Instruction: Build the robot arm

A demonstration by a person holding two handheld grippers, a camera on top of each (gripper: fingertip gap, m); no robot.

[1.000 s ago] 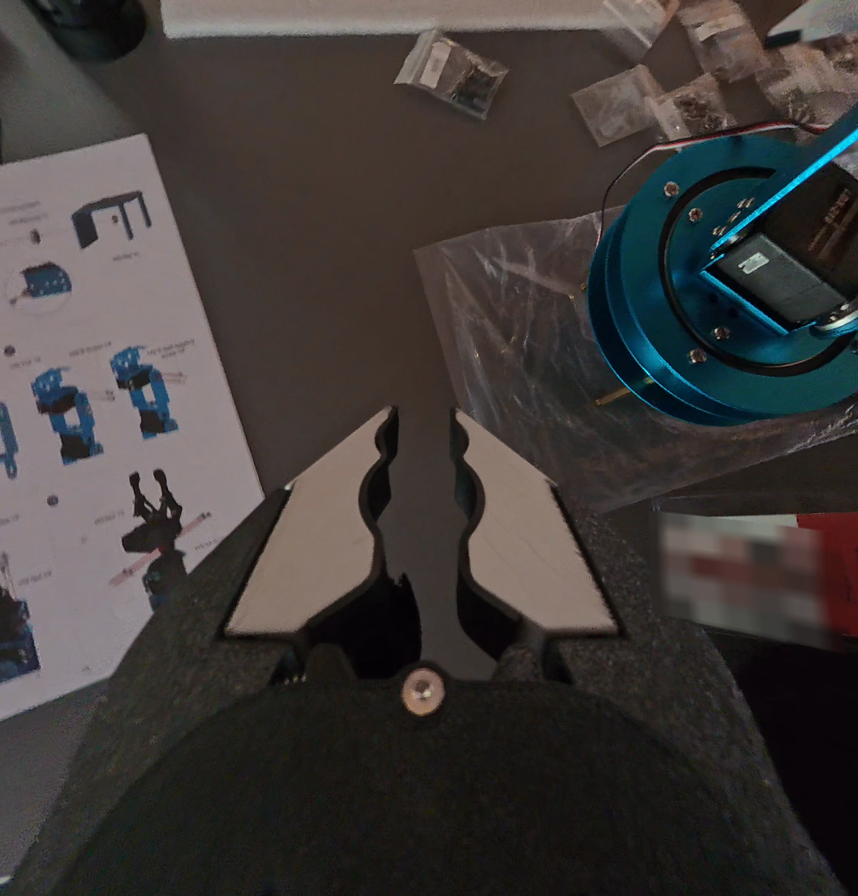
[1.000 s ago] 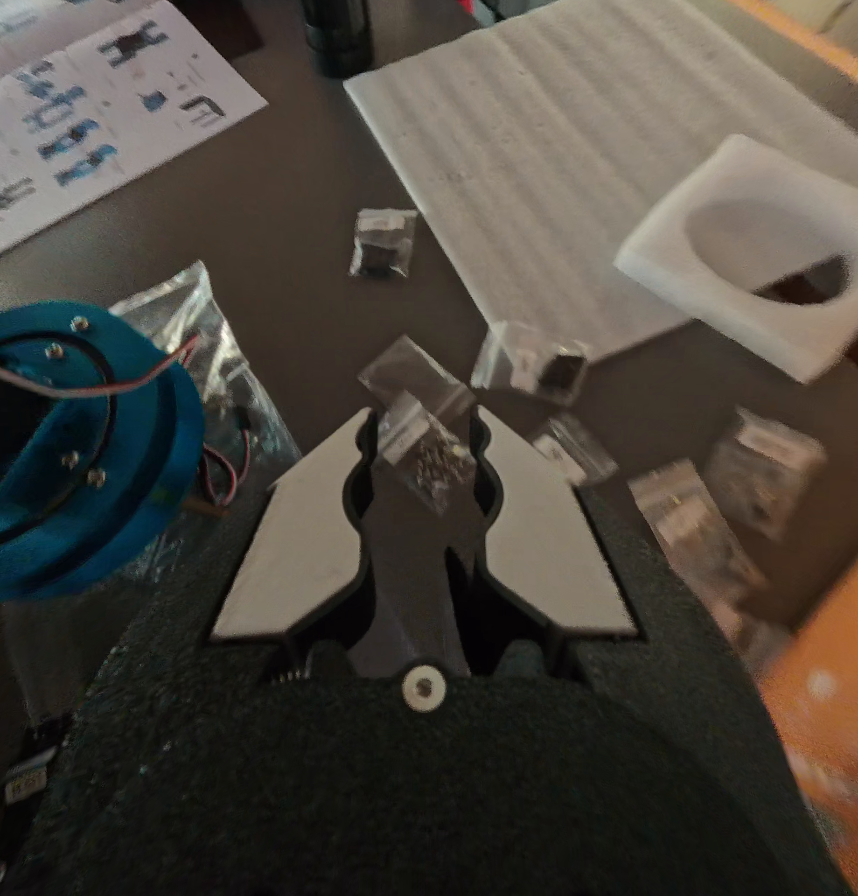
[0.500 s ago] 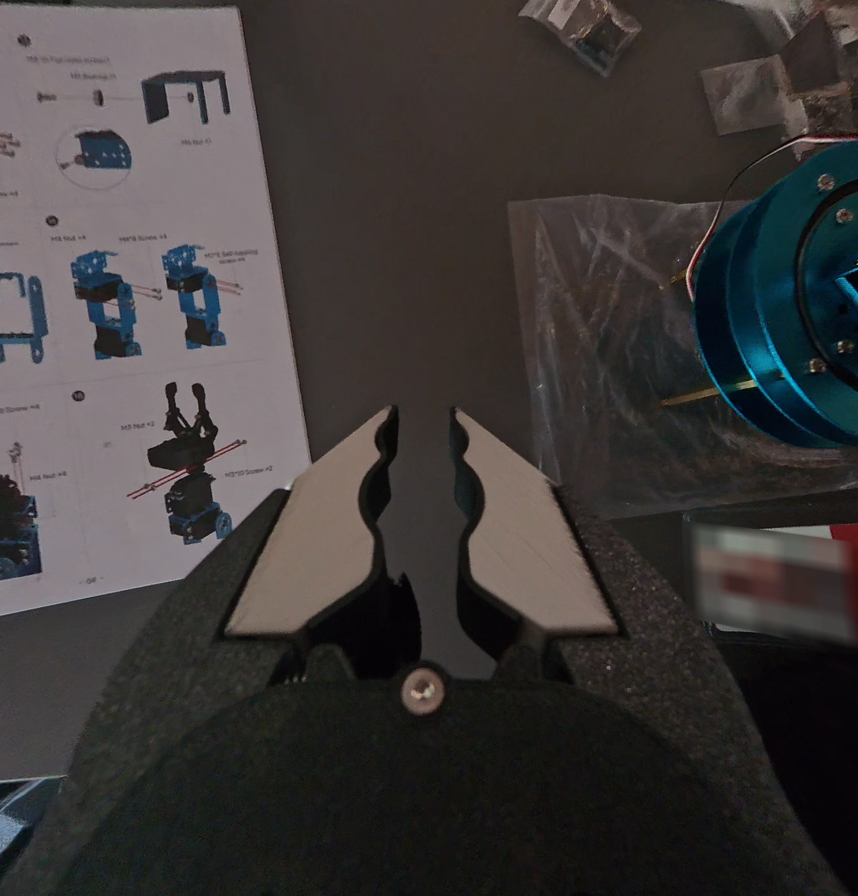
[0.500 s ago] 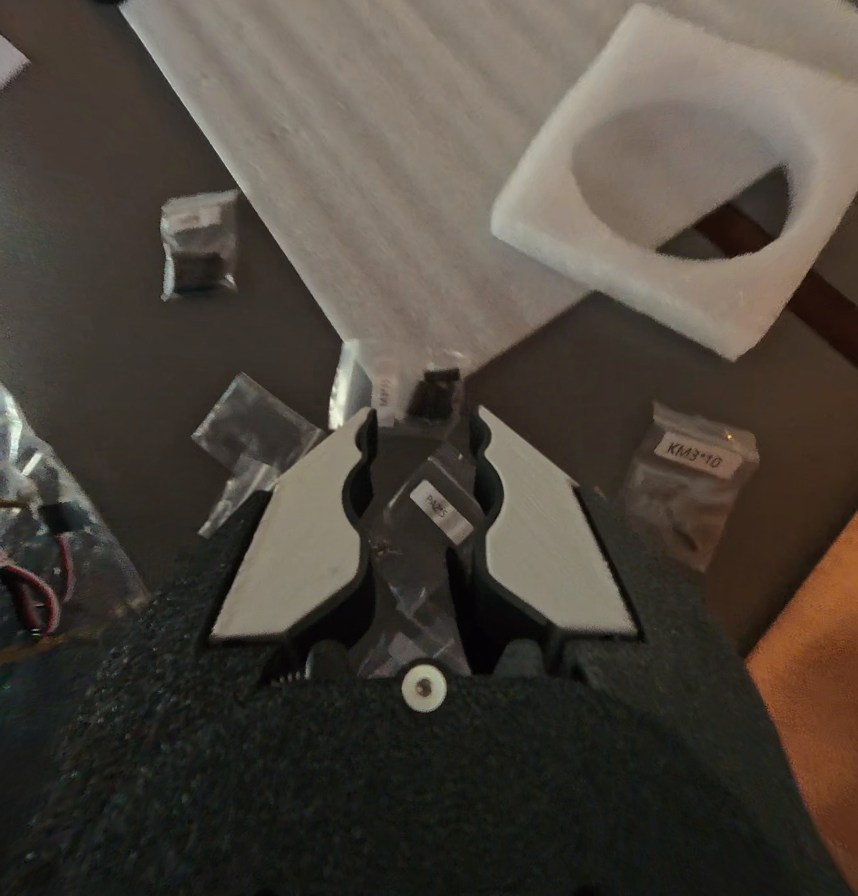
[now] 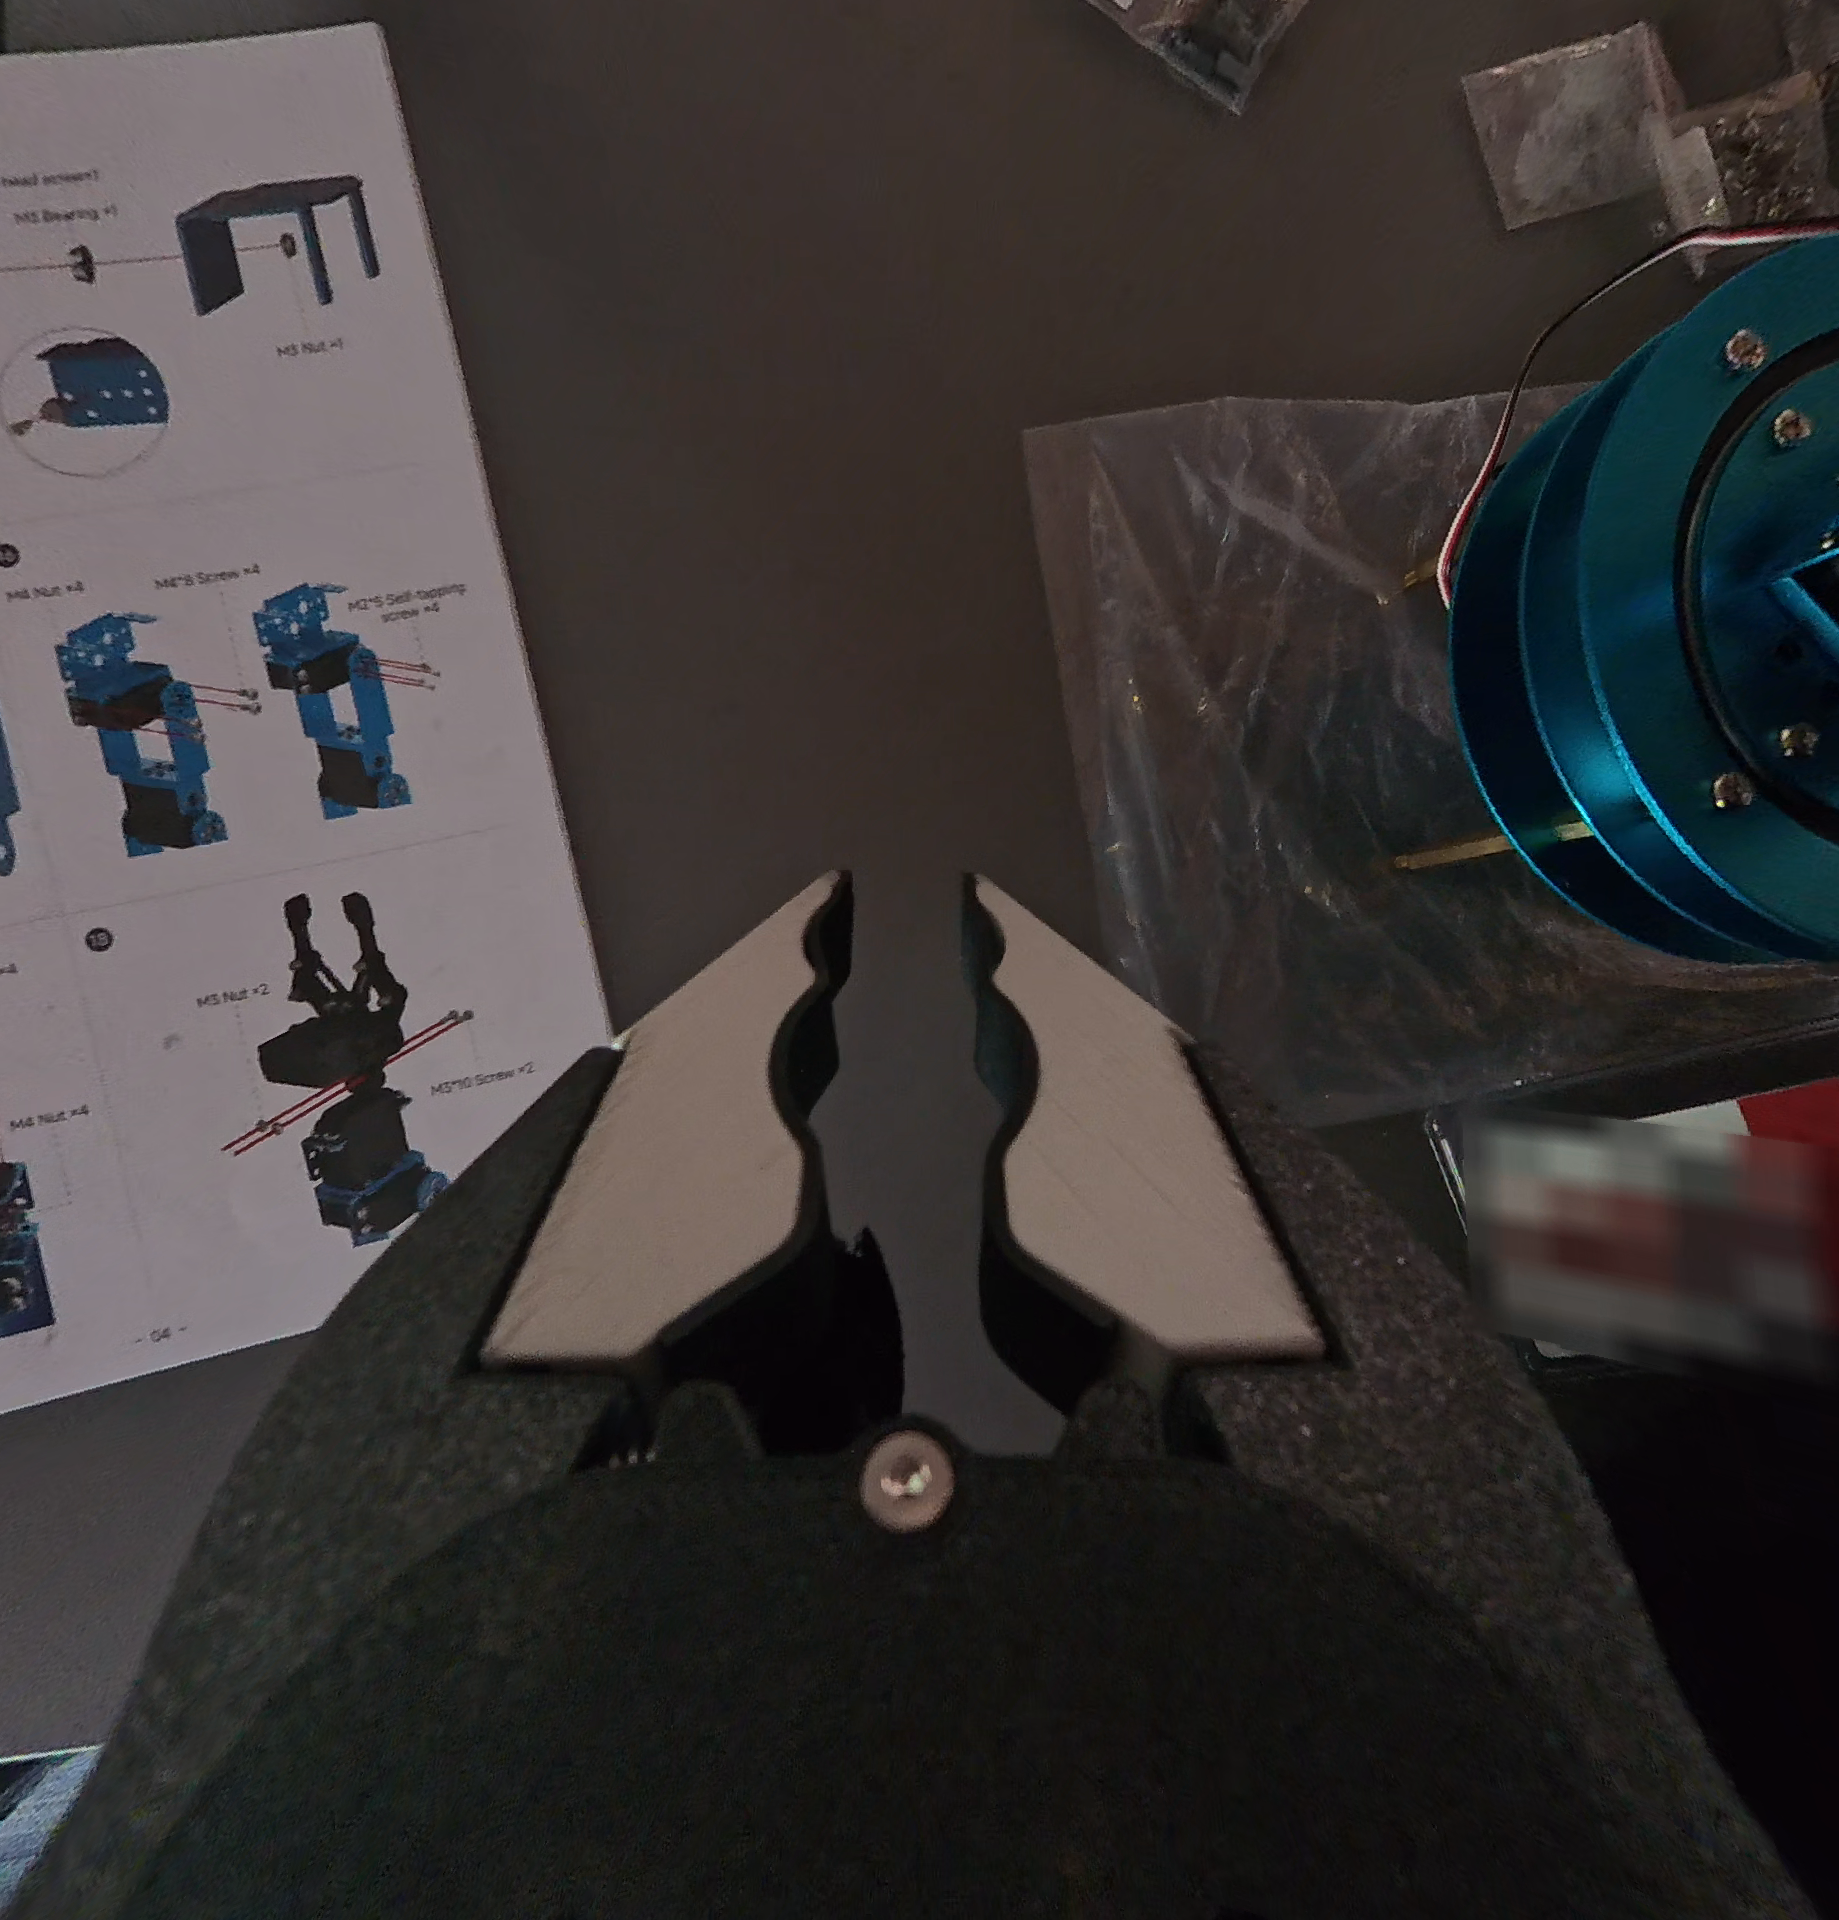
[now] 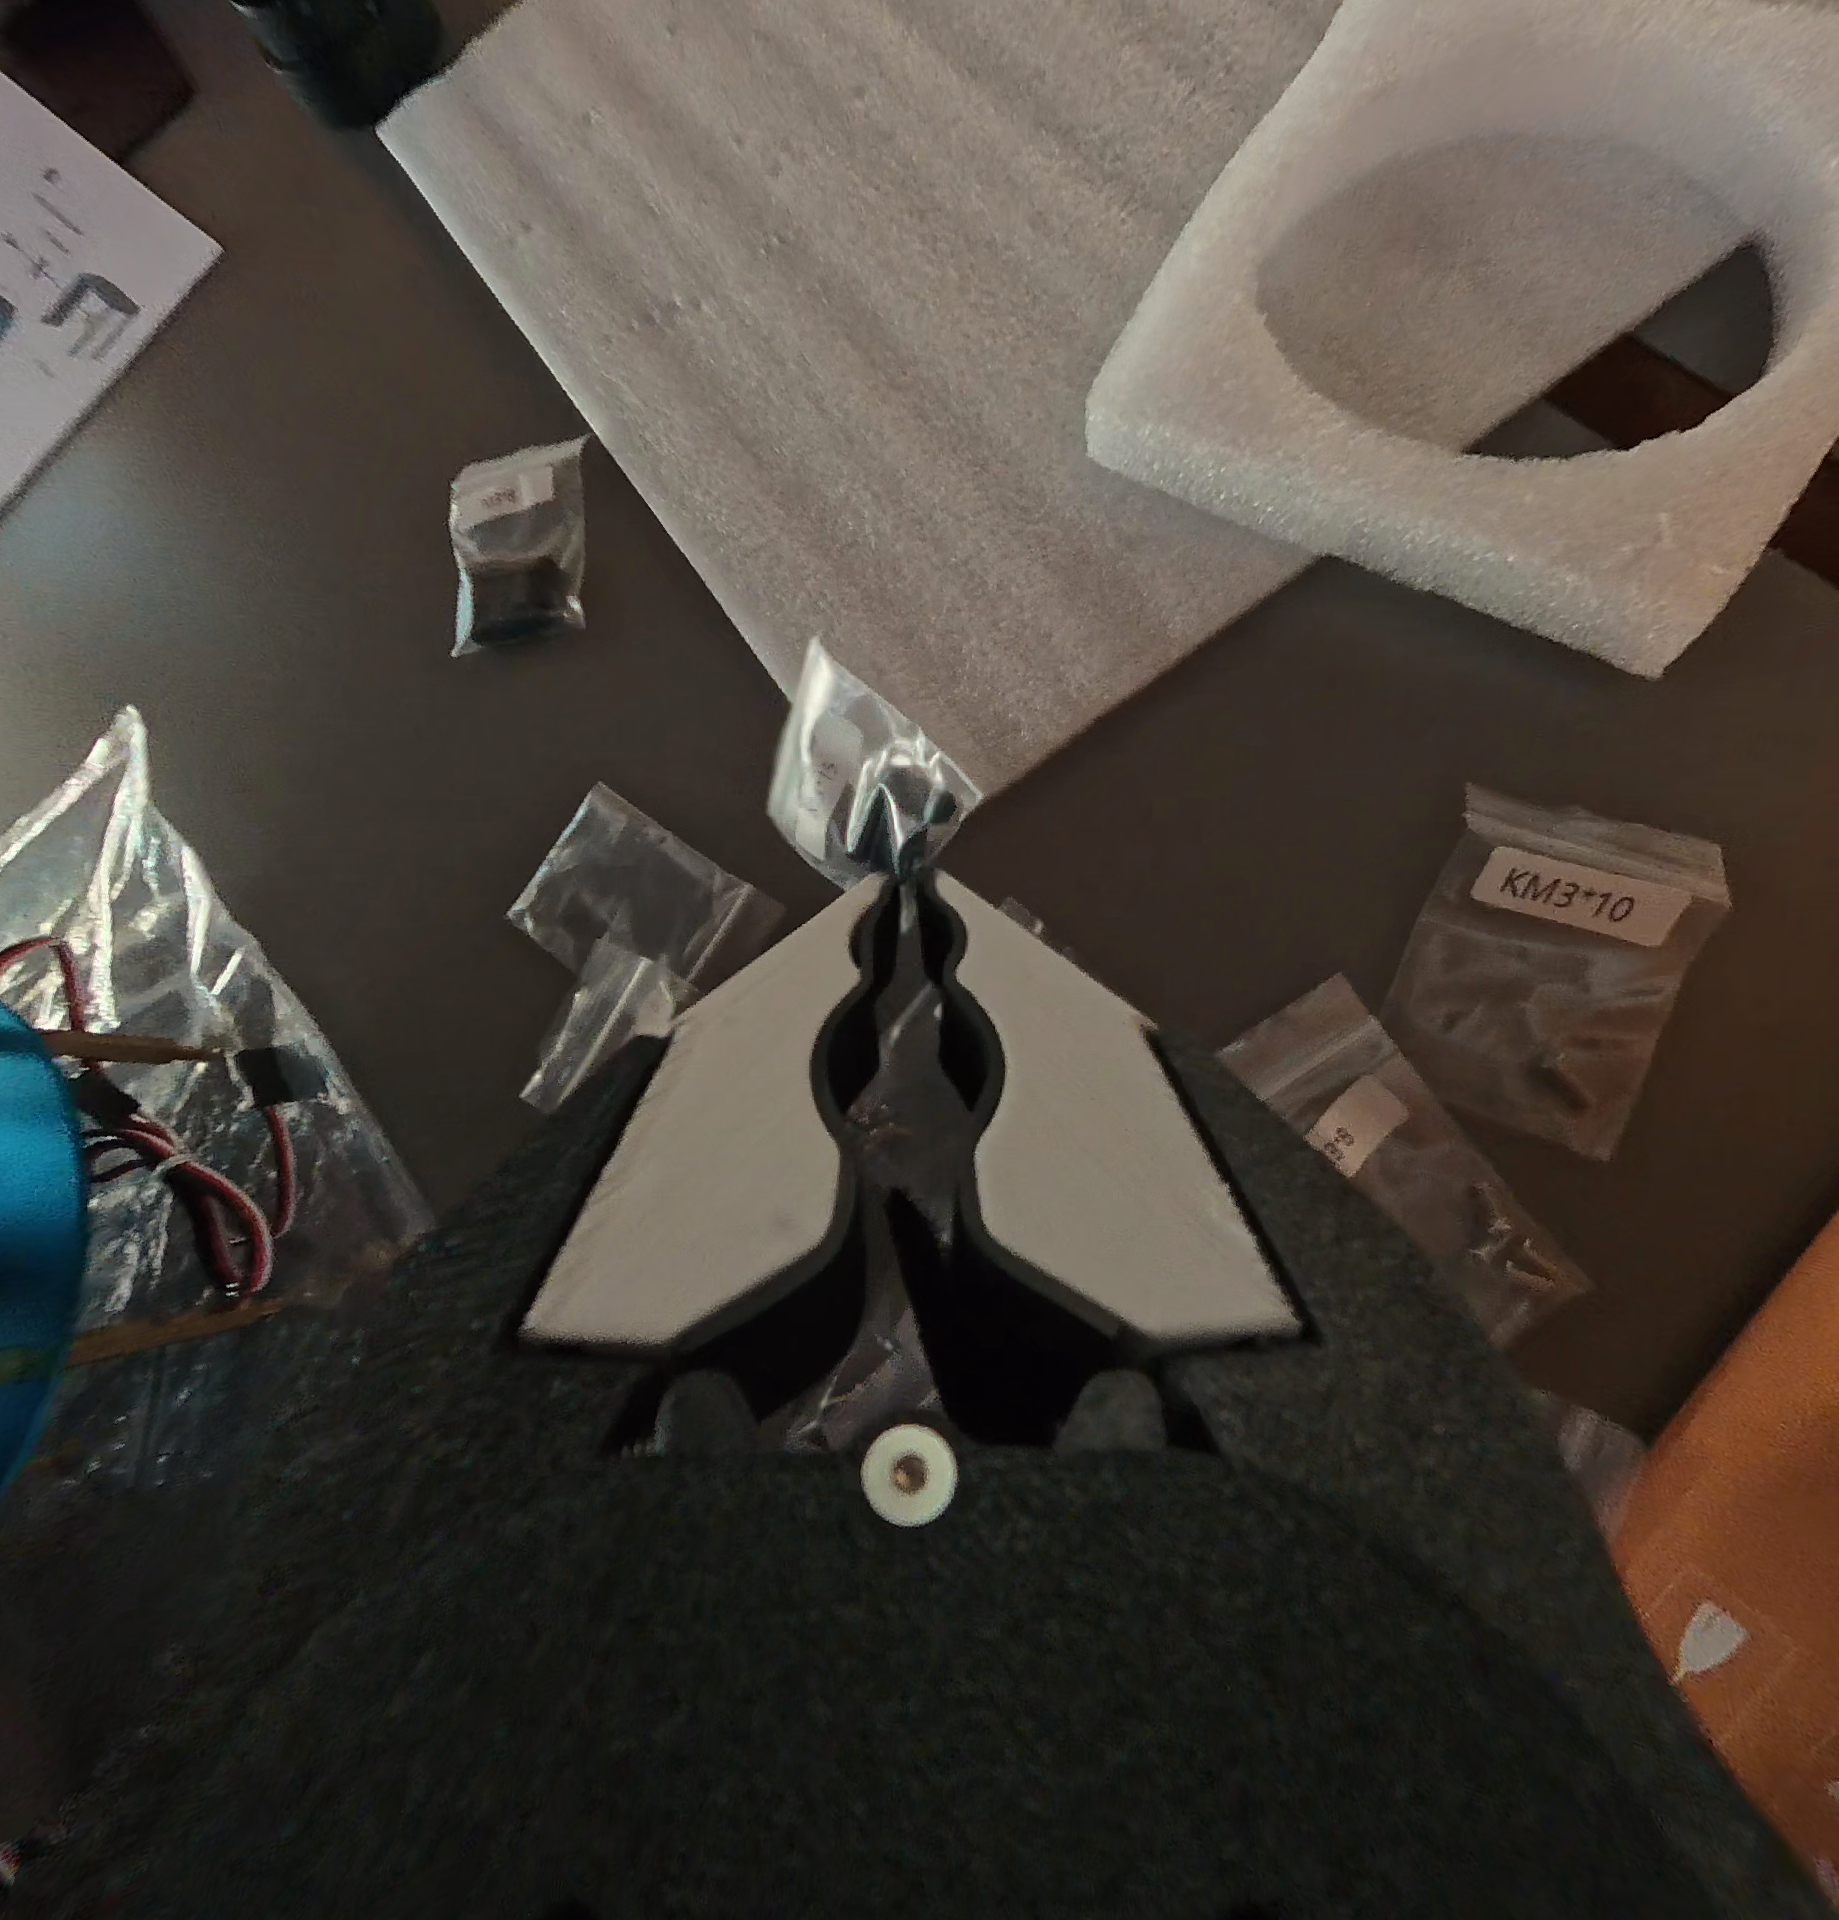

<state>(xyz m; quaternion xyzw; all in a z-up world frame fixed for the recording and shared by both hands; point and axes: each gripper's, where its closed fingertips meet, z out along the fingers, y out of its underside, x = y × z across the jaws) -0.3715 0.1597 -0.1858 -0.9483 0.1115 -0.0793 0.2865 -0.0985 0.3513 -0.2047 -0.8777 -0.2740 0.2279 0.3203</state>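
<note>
Pinching a small clear plastic bag (image 6: 873, 800) at its corner, my right gripper (image 6: 904, 891) has its fingertips pressed together on the crumpled film, and the bag's dark contents sit just beyond the tips, at the near edge of a flat white foam sheet (image 6: 842, 312). More small bags lie around it on the dark worktop (image 6: 271, 582): 1 with black parts (image 6: 518, 561) to the left, 2 flat ones (image 6: 634, 914) beside my left finger, and 2 labelled ones (image 6: 1559, 966) to the right. A white foam block with a round cut-out (image 6: 1497, 343) rests on the sheet's right side.

My left gripper (image 5: 904, 914) is spread and holds nothing, hovering over bare worktop. An illustrated instruction sheet (image 5: 219, 675) lies to its left. To its right, a blue round metal base (image 5: 1663, 665) with a wire sits on a large crinkled clear bag (image 5: 1258, 748).
</note>
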